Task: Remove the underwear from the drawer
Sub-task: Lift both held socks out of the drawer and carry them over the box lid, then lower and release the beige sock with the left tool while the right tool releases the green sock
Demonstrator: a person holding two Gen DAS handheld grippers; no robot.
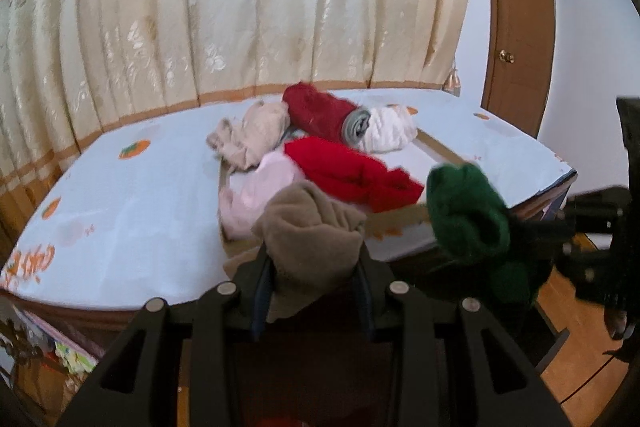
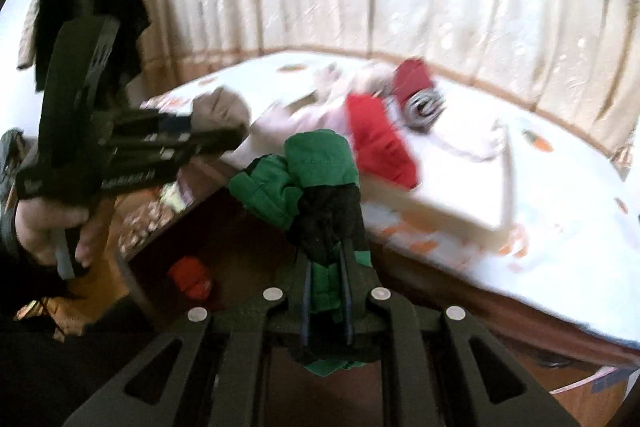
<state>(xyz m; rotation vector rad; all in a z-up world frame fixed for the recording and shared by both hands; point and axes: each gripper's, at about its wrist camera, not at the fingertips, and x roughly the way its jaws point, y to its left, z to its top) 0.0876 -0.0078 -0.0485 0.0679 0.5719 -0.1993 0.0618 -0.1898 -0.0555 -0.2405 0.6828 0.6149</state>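
Ahead of both hand-held grippers, on the bed (image 1: 120, 211), lies a pile of underwear (image 1: 320, 147) already taken out. The left hand-held gripper (image 1: 312, 267) grips a brown piece (image 1: 308, 227), and the right hand-held gripper (image 2: 328, 267) is clamped on a green piece (image 2: 320, 163). Below them, in the open drawer (image 2: 240, 227), one red piece (image 2: 190, 277) remains (possibly more, out of sight), so the task looks nearly done.

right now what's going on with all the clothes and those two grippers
A person is emptying a drawer of underwear with a handheld gripper in each hand. The left gripper is clamped on a brown piece, and the right gripper on a green and black piece. Several pieces already lie piled on the bed, and a red piece remains in the drawer.
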